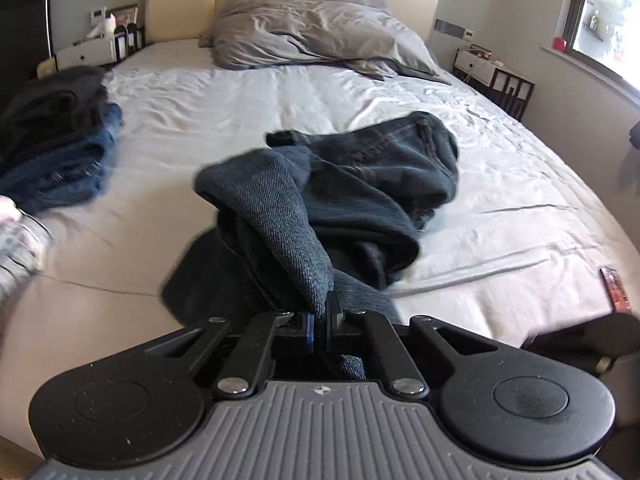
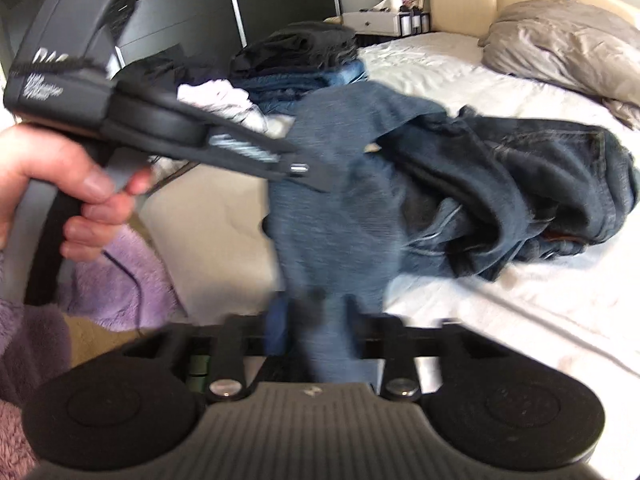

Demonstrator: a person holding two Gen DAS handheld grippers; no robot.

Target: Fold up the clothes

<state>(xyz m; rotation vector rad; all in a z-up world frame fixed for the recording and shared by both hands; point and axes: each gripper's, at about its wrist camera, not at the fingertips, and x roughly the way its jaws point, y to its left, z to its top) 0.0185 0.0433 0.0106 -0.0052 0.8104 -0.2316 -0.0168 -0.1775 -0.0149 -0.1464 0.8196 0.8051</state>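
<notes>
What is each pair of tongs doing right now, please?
Left tongs: closed on the dark jeans.
Right tongs: closed on the same jeans; view blurred.

Bright daylight enters from the window [image 1: 600,12] far right; fisheye bends edges; the right wrist view is motion-blurred.

Your right gripper [image 2: 316,312] is motion-blurred, its fingertips buried under the jeans [image 2: 500,184]. At the bed's [image 1: 500,184] left edge, the folded stack [image 1: 52,136] runs out of frame.
</notes>
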